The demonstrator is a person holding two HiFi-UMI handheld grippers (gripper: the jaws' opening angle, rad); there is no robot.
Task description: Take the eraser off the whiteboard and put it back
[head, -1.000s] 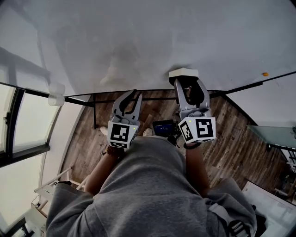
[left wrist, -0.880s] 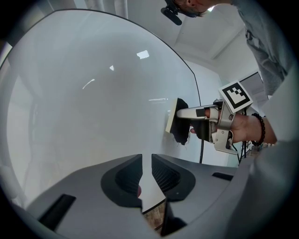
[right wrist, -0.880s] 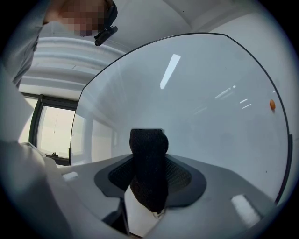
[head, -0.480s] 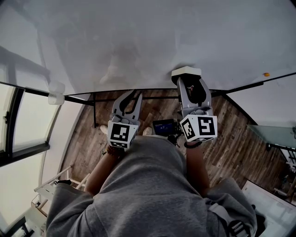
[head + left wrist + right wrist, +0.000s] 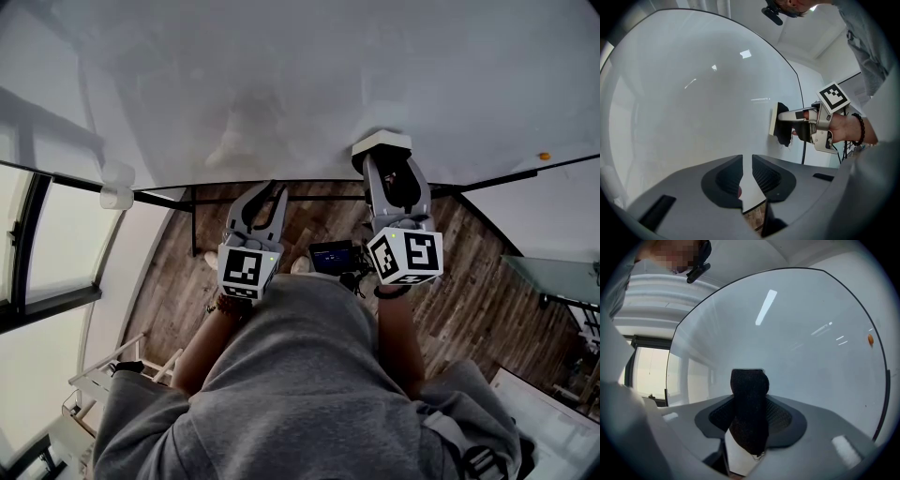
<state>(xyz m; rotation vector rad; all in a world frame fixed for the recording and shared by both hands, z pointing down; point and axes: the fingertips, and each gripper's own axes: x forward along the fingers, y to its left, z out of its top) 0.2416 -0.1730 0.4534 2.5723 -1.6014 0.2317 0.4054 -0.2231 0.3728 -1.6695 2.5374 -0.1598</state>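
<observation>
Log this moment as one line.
right hand-held gripper: shut on eraser | eraser: against whiteboard | left hand-held gripper: open, empty

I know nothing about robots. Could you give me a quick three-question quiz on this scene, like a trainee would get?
1. True or false: the left tongs hold the eraser.
2. The eraser's pale face is: A) against the whiteboard; B) flat on the floor; C) inside a drawer.
3. Fill in: the right tongs are shut on the ______.
Key: 1 false; 2 A; 3 eraser.
</observation>
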